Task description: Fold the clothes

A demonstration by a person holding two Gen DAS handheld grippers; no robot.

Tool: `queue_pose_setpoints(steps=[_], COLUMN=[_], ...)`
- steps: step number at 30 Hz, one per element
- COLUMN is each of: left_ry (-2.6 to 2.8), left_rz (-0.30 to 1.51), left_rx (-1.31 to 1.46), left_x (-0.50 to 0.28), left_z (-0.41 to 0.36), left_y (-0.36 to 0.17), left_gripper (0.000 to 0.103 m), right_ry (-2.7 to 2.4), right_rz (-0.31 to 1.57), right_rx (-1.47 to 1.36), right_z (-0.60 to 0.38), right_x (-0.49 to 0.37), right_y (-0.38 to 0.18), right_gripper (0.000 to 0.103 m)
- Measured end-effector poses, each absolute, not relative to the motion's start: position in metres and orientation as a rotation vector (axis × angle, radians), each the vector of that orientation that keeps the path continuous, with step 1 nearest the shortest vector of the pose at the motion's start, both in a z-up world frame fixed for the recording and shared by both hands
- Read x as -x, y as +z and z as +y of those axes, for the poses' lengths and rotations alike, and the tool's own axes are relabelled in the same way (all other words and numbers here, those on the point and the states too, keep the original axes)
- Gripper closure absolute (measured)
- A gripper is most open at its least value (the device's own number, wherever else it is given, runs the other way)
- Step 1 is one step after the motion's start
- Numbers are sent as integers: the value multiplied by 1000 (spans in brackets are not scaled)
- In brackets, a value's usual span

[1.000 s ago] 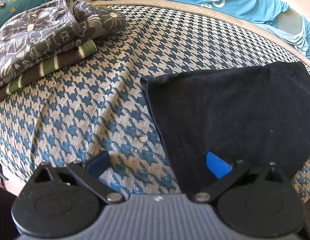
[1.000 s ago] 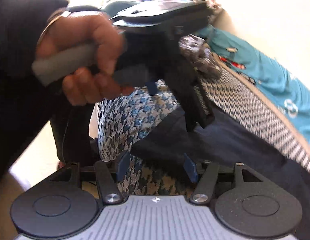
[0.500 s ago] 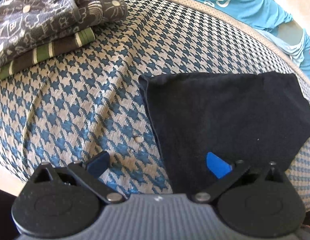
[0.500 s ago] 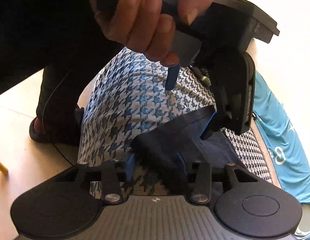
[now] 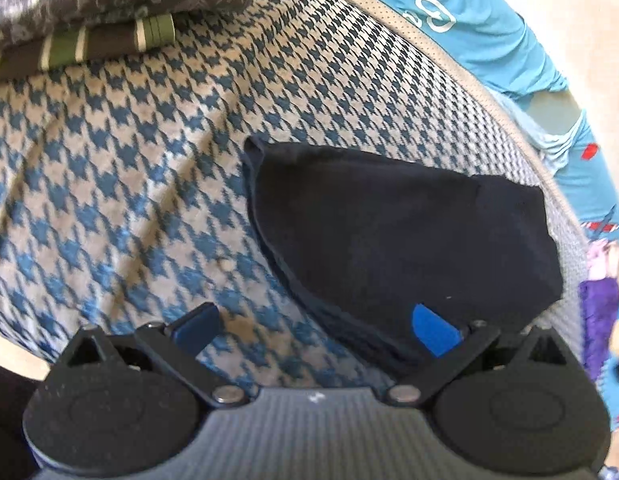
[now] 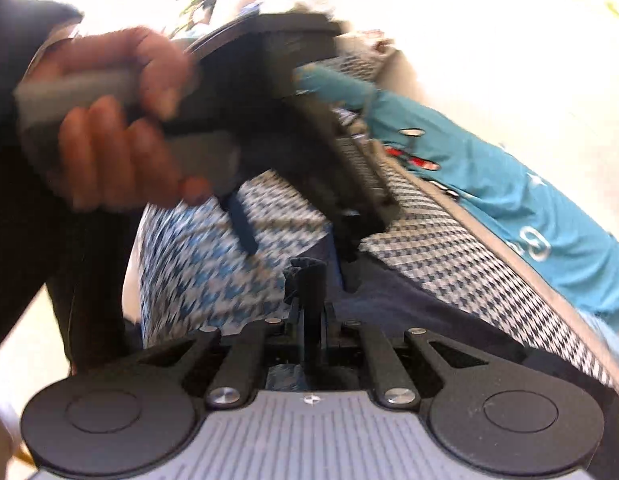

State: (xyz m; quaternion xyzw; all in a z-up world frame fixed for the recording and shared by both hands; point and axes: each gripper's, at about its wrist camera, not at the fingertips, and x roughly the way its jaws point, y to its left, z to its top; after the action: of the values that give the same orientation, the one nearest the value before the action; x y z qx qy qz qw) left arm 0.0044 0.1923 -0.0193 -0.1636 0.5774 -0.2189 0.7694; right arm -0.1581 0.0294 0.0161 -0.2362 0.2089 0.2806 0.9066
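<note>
Right gripper (image 6: 309, 280) pinches the near corner of a dark navy garment (image 5: 405, 236) on a houndstooth cushion (image 5: 109, 184); left gripper (image 5: 313, 322) hangs spread over the garment's near edge.

The right gripper's jaws have just been closing and now meet on a bunched fold of the navy cloth, which stands up between the fingers. In the left wrist view the garment lies folded on the right half of the cushion, its near edge running between the wide-apart blue pads (image 5: 433, 334), with no pad pressing on it. A stack of folded clothes (image 5: 89, 4), patterned grey on top of green-striped brown, sits at the far left of the cushion. A teal printed garment (image 5: 481, 16) lies beyond the cushion's far right rim. In the right wrist view a hand (image 6: 117, 128) grips the left gripper's grey handle, blurred.
</note>
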Motion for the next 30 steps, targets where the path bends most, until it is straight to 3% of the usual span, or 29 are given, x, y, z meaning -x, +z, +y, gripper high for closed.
queue_pose_setpoints(steps=[10, 13, 19, 22, 23, 28, 30], left_ry=[-535, -523, -516, -498, -494, -455, -441], left_rz=[1258, 1246, 1236, 1223, 1219, 1188, 1181], left_rx=[504, 528, 557, 555, 554, 567, 557], left_x=[-26, -35, -49, -53, -54, -56, -55], left_z=[180, 174, 167, 167, 167, 171, 171], left_y=[-35, -38, -46, -48, -49, -56, -60], left_gripper=[0, 6, 24, 42, 53, 73, 86], right_ry=[527, 523, 522, 511, 508, 492, 484], right_rz=[433, 434, 444, 443, 443, 439, 438], right_rx=[290, 290, 290, 286, 283, 270, 268], right_z=[3, 2, 1, 0, -1, -4, -5], right_x=[150, 152, 153, 154, 153, 154, 156], right_y=[43, 45, 44, 44, 45, 48, 49], right_gripper=[97, 97, 97, 97, 97, 97, 97])
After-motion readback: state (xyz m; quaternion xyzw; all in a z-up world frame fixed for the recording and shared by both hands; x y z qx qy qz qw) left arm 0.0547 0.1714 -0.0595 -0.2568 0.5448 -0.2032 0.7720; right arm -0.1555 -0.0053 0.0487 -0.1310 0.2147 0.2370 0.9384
